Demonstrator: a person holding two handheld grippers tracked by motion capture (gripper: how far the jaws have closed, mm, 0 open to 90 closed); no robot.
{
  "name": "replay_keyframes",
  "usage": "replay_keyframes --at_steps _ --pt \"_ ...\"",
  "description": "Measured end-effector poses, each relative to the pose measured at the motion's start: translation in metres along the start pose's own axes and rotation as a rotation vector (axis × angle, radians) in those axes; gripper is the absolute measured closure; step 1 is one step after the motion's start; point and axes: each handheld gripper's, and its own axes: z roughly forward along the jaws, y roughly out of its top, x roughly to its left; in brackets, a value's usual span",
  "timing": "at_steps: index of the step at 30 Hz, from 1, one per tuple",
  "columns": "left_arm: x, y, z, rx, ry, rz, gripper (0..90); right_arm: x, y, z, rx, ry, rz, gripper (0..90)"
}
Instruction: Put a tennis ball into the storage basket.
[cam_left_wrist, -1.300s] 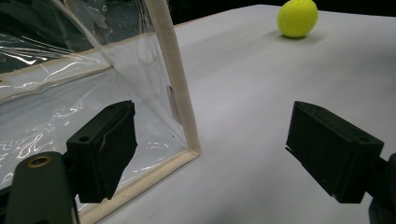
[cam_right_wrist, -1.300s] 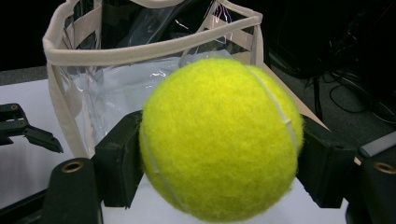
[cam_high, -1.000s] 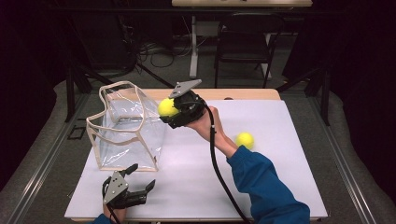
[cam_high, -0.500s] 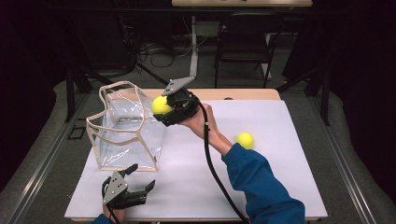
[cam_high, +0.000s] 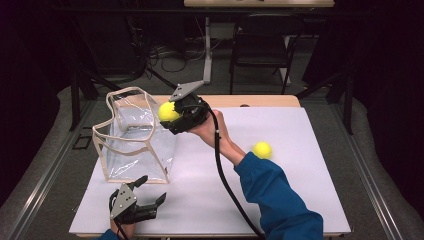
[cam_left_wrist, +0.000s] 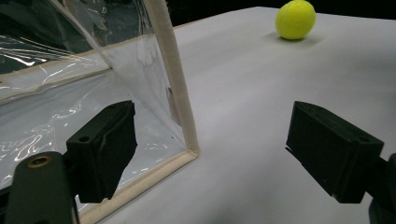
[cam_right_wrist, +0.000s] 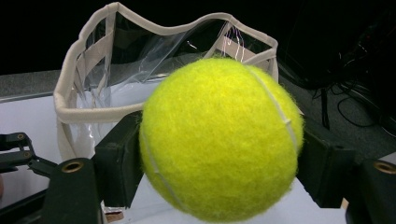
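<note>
Tennis ball (cam_high: 168, 111) clamped in right gripper (cam_high: 176, 116), raised beside clear bag (cam_high: 134, 137) rim for dropping in; left gripper (cam_high: 150, 196) rests spread apart.

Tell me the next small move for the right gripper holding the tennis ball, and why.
Probably carry it a little further over the clear bag's open top, then release. The right gripper is shut on the tennis ball at the bag's near rim, not yet above the middle. The left gripper rests open by the bag's corner.
</note>
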Motion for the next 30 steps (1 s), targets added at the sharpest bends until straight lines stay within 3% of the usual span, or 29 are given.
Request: replay_keyframes --at_steps 30 --pt "0.0 0.0 0.0 0.0 -0.003 -0.005 16.1 0.006 0.029 -0.001 -0.044 -0.008 -0.031 25.8"
